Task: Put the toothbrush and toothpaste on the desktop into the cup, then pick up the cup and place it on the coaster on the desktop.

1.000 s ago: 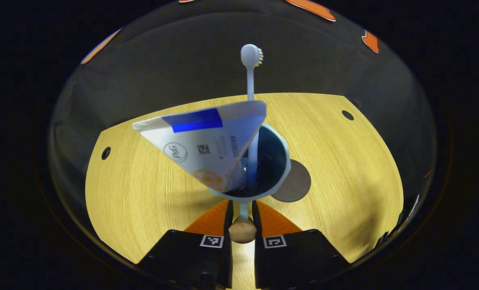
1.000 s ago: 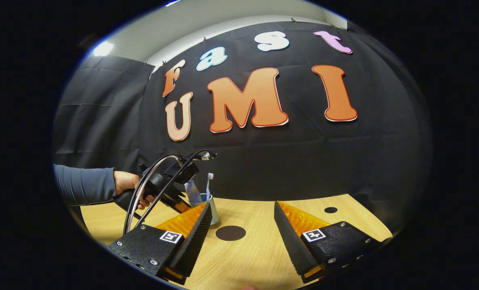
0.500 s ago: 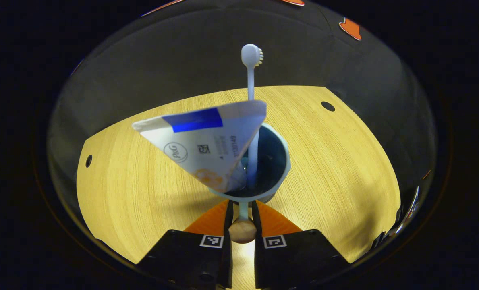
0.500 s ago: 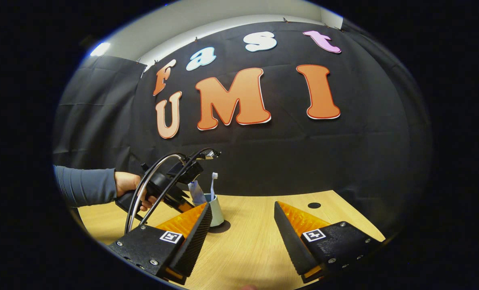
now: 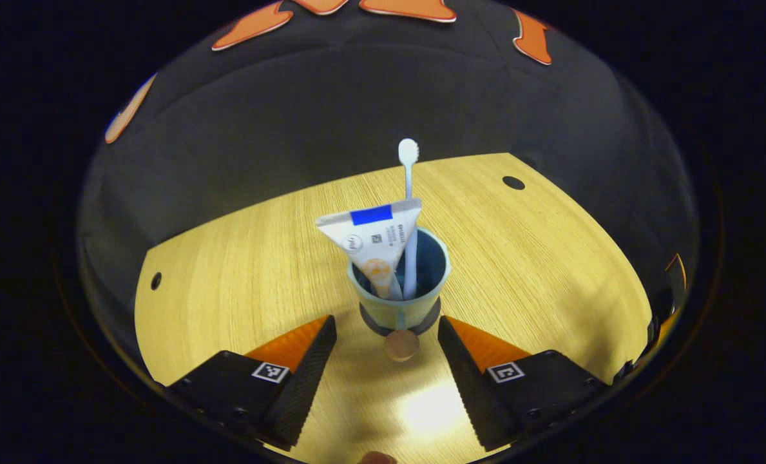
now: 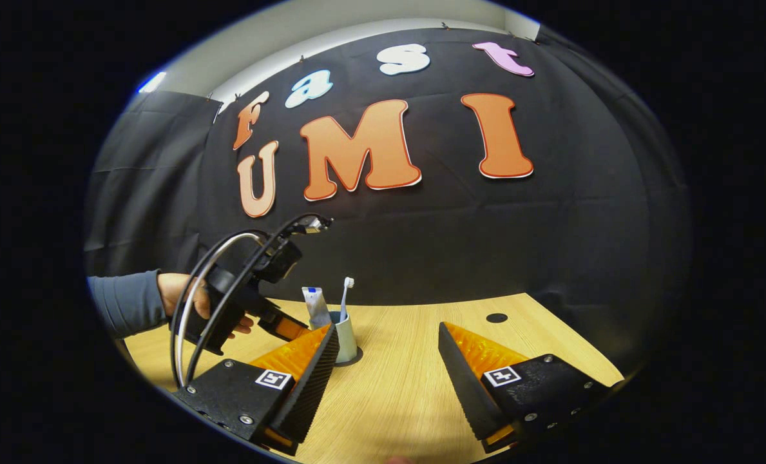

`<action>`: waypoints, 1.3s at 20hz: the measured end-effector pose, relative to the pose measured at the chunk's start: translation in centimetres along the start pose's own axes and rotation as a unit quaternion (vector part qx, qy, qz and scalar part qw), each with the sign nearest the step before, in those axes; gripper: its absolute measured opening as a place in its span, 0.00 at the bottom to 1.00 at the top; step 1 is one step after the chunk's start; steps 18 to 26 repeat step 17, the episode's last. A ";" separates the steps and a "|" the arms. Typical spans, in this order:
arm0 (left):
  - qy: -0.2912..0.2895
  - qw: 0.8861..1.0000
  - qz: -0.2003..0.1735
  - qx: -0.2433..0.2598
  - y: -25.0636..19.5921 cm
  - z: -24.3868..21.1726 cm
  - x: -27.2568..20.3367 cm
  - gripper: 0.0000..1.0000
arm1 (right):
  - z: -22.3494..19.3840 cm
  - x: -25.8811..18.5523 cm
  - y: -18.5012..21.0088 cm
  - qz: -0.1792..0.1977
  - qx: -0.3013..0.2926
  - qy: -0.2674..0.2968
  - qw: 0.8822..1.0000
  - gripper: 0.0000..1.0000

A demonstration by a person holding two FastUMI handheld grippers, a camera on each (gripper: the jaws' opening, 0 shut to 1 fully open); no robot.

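Note:
A pale blue cup stands upright on the dark round coaster, whose rim peeks out under its base. Inside the cup lean a white toothpaste tube and a white toothbrush, head up. The cup's wooden knob handle points at my left gripper, which is open just short of it, touching nothing. In the right gripper view the cup with the tube and the brush stands at the left. My right gripper is open over the table, holding nothing.
The wooden table has small dark holes at the far right and at the left. A hand in a grey-blue sleeve holds the left gripper with its looping cables. Black cloth closes the back.
My left gripper has let go of the cup's knob handle, opened wide and drawn back. The cup now stands on the coaster. The right gripper has hardly moved.

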State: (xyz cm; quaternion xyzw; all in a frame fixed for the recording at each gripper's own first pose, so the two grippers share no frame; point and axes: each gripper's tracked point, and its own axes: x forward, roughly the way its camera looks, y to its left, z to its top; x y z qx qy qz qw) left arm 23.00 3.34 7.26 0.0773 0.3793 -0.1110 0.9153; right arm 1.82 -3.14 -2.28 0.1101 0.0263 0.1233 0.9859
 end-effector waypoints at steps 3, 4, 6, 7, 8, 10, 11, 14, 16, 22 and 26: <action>-0.090 0.996 0.025 0.012 0.5 1.8 -3.7 0.99 | 1.4 -0.2 0.5 -0.020 -0.011 -0.021 1.000 0.93; -0.134 0.990 0.033 0.009 0.5 2.1 -5.2 0.99 | 1.9 -0.2 0.9 -0.026 -0.019 -0.028 0.999 0.93; -0.209 0.976 0.054 0.004 1.1 2.3 -8.2 0.99 | 2.6 -0.5 2.0 -0.027 -0.031 -0.037 0.998 0.93; -0.232 0.971 0.063 -0.002 1.6 2.3 -9.3 0.99 | 2.8 -0.6 2.7 -0.024 -0.037 -0.040 0.998 0.93; -0.251 0.966 0.064 -0.004 1.9 2.2 -10.7 0.98 | 2.9 -0.6 3.3 -0.020 -0.042 -0.042 0.998 0.93; -0.286 0.955 0.071 -0.021 2.6 1.1 -14.2 0.99 | 2.3 -0.8 5.5 0.000 -0.043 -0.036 0.998 0.93; -0.302 0.949 0.084 -0.026 3.1 0.4 -15.7 0.98 | 2.2 -0.7 6.6 0.007 -0.049 -0.037 0.998 0.93; -0.351 0.928 0.116 -0.038 4.8 -1.0 -18.9 0.98 | 1.9 -0.5 8.6 0.014 -0.068 -0.043 0.997 0.93; -0.387 0.912 0.124 -0.057 5.7 -1.3 -20.6 0.98 | 2.2 -0.4 9.5 0.015 -0.068 -0.052 0.996 0.93; -0.406 0.902 0.129 -0.064 6.5 -1.8 -21.7 0.98 | 2.3 -0.4 9.6 0.014 -0.070 -0.055 0.996 0.98; -0.406 0.902 0.129 -0.064 6.5 -1.8 -21.7 0.98 | 2.3 -0.4 9.6 0.014 -0.070 -0.055 0.996 0.98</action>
